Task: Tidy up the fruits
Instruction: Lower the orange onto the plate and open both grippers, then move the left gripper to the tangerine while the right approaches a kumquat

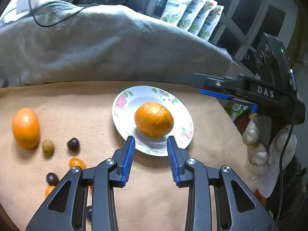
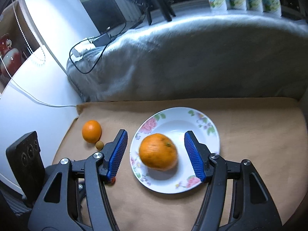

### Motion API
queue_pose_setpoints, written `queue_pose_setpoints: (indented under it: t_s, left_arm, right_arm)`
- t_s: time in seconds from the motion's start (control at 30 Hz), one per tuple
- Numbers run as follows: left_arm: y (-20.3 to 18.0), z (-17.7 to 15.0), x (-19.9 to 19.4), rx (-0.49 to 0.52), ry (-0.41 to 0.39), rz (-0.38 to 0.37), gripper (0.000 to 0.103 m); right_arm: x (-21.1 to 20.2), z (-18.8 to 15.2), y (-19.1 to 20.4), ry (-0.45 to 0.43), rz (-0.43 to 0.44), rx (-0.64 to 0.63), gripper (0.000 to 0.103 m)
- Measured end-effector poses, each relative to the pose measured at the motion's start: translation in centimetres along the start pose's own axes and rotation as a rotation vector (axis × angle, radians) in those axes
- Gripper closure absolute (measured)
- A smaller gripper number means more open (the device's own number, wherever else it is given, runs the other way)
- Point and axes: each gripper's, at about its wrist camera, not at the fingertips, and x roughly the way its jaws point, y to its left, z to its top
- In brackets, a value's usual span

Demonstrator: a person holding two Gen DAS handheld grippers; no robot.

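A floral white plate lies on a tan cloth and holds one orange. My right gripper is open above the plate, its blue pads wide on either side of that orange without touching it. My left gripper is open and empty just before the plate's near rim. A second orange lies left on the cloth, with a small green-brown fruit, dark fruits and small orange fruits near it.
A grey blanket is heaped behind the cloth, with a black cable on it. Several printed pouches stand at the back right. The right gripper's body and a gloved hand show at right in the left wrist view.
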Motion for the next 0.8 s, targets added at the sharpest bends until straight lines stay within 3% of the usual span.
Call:
queue_pose_setpoints:
  t_s: [0.1, 0.27, 0.53, 0.8]
  left_arm:
    - [0.5, 0.1, -0.8, -0.005, -0.021, 0.018, 0.072]
    - [1.2, 0.3, -2.0, -0.023, -0.057, 0.047, 0.069]
    - [4.2, -0.4, -6.1, -0.036, -0.145, 0.132, 0.062]
    - [7.6, -2.2, -9.1, -0.073, -0.166, 0.219, 0.062]
  right_arm:
    - [-0.7, -0.7, 0.0, -0.018, -0.005, -0.004, 0.033]
    - [-1.4, -1.9, 0.6, -0.031, -0.038, -0.044, 0.032]
    - [-2.6, -3.8, 2.8, -0.078, -0.015, -0.102, 0.032]
    - [-3.2, -5.6, 5.9, -0.077, 0.023, -0.183, 0.031]
